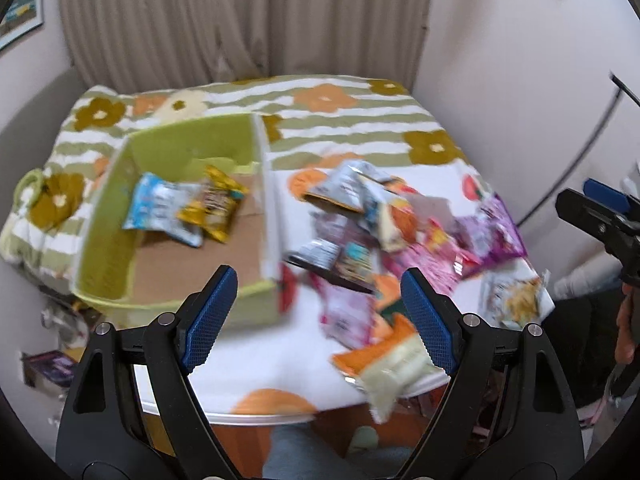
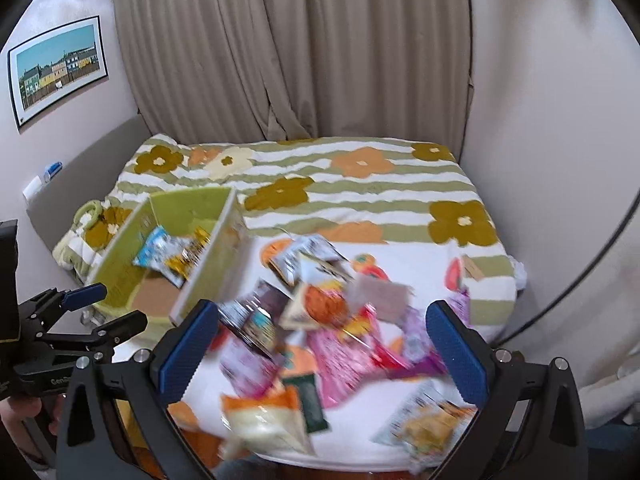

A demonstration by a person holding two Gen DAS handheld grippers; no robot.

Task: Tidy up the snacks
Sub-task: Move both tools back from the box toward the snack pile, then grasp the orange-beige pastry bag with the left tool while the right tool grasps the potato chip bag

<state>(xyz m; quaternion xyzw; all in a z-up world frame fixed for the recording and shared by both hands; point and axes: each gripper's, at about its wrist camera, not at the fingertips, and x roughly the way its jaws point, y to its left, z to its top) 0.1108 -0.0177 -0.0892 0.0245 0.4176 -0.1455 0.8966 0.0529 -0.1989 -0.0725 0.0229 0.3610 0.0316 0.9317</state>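
Note:
A pile of snack packets (image 1: pixel 384 236) (image 2: pixel 320 332) lies on a white cloth with orange prints. A green open box (image 1: pixel 104 240) (image 2: pixel 120 264) stands to its left and holds a blue packet (image 1: pixel 160 208) (image 2: pixel 154 250) and a yellow packet (image 1: pixel 216 208) (image 2: pixel 188 260). My left gripper (image 1: pixel 320 316) is open and empty, above the near edge between box and pile; it also shows in the right wrist view (image 2: pixel 108 308). My right gripper (image 2: pixel 324 352) is open and empty above the pile; it shows at the right edge of the left wrist view (image 1: pixel 592 200).
A bed with a green-striped flowered blanket (image 2: pixel 360 196) lies behind, curtains (image 2: pixel 300 52) beyond it. Walls close in on both sides. An orange-and-cream packet (image 1: pixel 392 360) and a yellow-print packet (image 1: pixel 516 300) lie at the cloth's near edge.

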